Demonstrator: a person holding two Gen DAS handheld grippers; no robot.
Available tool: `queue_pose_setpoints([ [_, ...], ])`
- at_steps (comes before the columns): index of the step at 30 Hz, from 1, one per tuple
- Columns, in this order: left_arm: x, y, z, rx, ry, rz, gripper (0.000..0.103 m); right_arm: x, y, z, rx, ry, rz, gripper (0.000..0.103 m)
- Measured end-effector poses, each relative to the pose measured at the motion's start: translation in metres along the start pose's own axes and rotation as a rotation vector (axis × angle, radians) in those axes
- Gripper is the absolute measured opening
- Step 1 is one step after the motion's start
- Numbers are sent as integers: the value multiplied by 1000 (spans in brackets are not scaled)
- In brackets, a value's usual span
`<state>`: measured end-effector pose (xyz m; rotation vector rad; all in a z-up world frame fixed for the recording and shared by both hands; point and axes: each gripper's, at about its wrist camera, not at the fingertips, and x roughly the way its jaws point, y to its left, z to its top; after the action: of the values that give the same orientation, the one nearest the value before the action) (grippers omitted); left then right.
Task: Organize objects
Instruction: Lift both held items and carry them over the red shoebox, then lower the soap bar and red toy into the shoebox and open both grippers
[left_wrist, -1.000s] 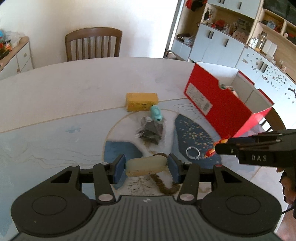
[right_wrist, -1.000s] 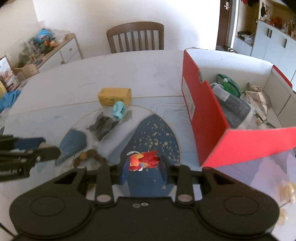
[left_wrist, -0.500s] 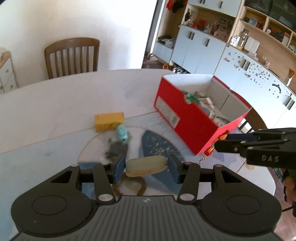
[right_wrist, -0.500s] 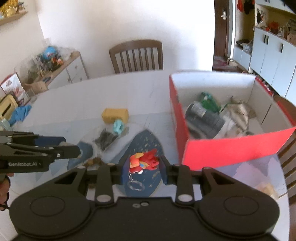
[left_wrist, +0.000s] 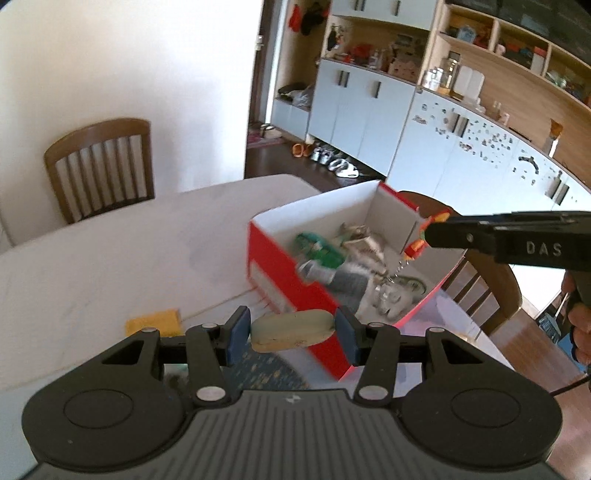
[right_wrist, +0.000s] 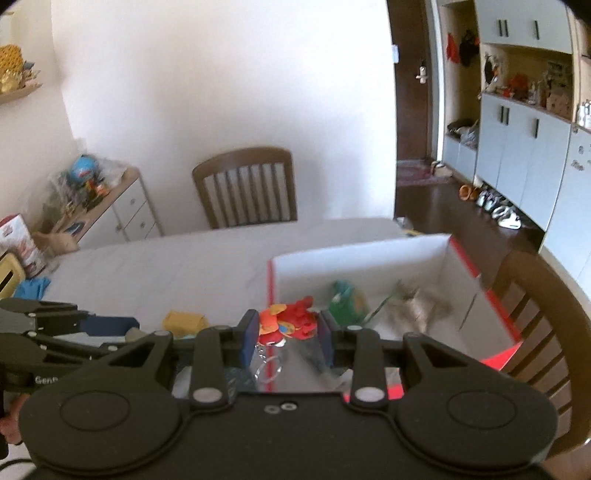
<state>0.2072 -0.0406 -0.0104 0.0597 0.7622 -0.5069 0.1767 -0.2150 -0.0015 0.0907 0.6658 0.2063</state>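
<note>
We saw the left gripper (left_wrist: 291, 330) clamped on a pale oval piece (left_wrist: 291, 329) and the right gripper (right_wrist: 286, 326) pinching a red keychain toy (right_wrist: 291, 319) over the red box (left_wrist: 295, 291).

The left gripper (left_wrist: 291, 334) was a matte black device with a ribbed grey-black housing, two round raised discs on its shoulders and silver screws at the linkage pivots. Its fingers (left_wrist: 237, 334) carried blue pads. The right gripper (right_wrist: 284, 328) had the same black body, discs, silver screws and blue-padded fingers (right_wrist: 250, 332). Seen from the side, one body bore white letters "DAS", the other "Gen", cut off. A thin black cable trailed beside the person's hand (left_wrist: 580, 332).
</note>
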Motion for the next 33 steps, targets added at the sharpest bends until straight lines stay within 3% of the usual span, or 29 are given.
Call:
queue_pose_setpoints([
  [8,42,-42,37,42,15,-2,50,16,-54,13,23,-7,-56,33],
  [18,100,-91,58,83,69,4,50,41,-106,-3,20,57,-101,33],
  [33,186,-110,90,47,170,28,50,74,-135,-24,-64,149,-49,33],
])
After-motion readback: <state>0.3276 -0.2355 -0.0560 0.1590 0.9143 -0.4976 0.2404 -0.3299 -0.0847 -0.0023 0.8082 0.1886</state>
